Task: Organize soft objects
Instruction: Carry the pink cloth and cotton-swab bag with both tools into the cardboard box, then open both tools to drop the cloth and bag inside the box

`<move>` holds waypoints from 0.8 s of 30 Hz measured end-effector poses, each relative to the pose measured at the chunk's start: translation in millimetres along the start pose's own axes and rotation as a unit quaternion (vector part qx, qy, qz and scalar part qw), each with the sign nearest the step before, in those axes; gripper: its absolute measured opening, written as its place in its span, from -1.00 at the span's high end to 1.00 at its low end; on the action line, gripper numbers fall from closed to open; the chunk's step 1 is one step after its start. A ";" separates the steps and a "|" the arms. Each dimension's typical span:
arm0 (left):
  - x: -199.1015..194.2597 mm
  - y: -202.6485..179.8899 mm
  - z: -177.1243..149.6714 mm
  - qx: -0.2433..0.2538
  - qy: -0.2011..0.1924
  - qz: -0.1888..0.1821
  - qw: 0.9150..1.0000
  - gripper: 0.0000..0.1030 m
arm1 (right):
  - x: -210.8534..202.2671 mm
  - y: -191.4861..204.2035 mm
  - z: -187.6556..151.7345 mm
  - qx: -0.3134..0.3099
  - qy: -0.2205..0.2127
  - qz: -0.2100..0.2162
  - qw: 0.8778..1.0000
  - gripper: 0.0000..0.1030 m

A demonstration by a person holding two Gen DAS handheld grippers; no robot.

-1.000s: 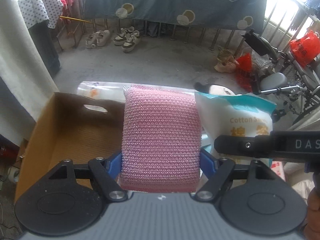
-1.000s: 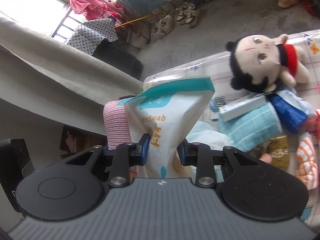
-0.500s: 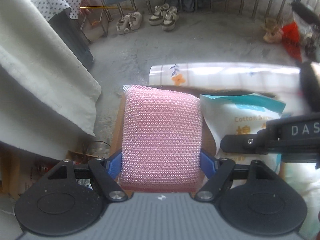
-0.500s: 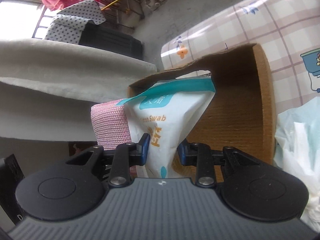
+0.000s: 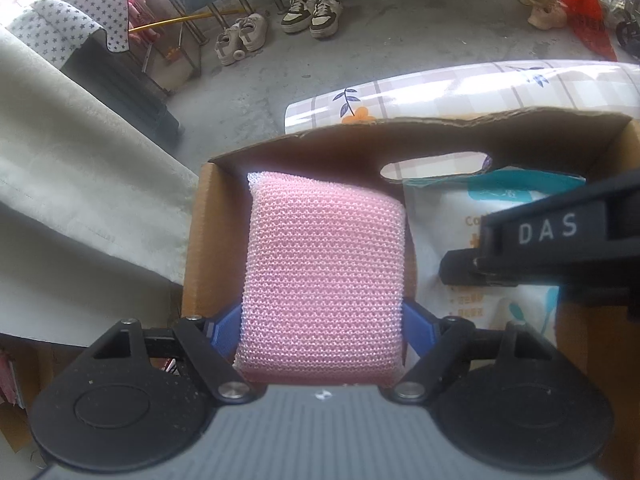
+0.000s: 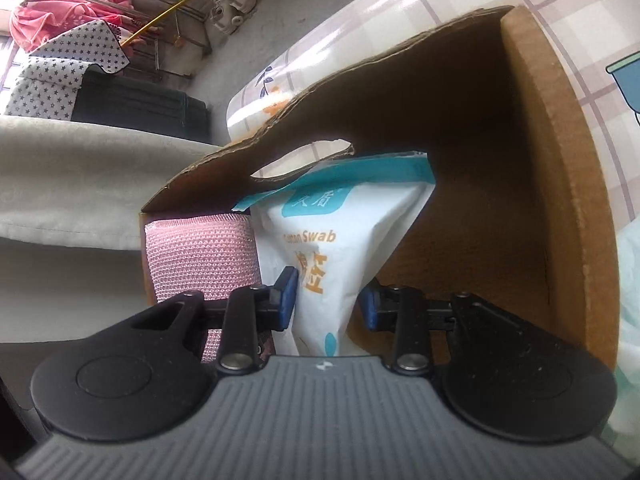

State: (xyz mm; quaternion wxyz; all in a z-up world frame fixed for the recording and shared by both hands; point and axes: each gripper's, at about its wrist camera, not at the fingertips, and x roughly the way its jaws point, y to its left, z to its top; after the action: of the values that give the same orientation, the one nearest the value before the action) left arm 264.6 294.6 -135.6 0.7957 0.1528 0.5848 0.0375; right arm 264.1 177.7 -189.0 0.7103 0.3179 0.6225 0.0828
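**Both our grippers tipped down into the cardboard box**

We hold our left gripper (image 5: pixel 322 320) pointing steeply down into the cardboard box (image 5: pixel 200 240), in its left corner. The pink knitted sponge (image 5: pixel 324 280) stands upright between its blue pads; the jaws are opening, spread nearly to their widest, though both pads still touch the sponge's sides.

Our right gripper (image 6: pixel 328 300) also slants down into the box, just to the right of the left one, so its black body crosses the left camera's view. The white and teal cotton swab pack (image 6: pixel 340 240) stands between its jaws, which are opening: the left pad touches the pack, the right pad stands apart from it. Pack and sponge sit side by side against the box's far wall, under the handle cut-out.
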 end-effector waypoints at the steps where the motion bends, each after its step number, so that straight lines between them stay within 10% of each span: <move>1: 2.9 -1.3 0.0 -0.002 -0.003 0.002 1.000 -0.61 | 5.7 -3.3 2.8 -0.003 0.002 -0.003 1.000 0.17; 9: 15.9 -9.2 -6.4 0.005 0.000 0.025 1.000 -0.62 | 12.6 0.7 5.8 -0.024 -0.007 -0.035 0.999 0.02; 15: 14.2 -12.3 -8.4 0.008 -0.014 0.029 0.999 -0.63 | 12.5 7.2 10.7 -0.027 -0.013 -0.053 0.998 0.47; 24: 17.0 -10.5 -3.4 0.010 -0.027 0.023 0.999 -0.82 | -17.8 11.7 8.3 -0.046 -0.029 -0.072 0.996 0.44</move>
State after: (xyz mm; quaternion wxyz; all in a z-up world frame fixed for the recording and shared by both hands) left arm 265.4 289.4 -155.2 0.8086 0.1756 0.5597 0.0458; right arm 271.4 174.8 -167.5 0.7459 0.2410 0.6189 0.0507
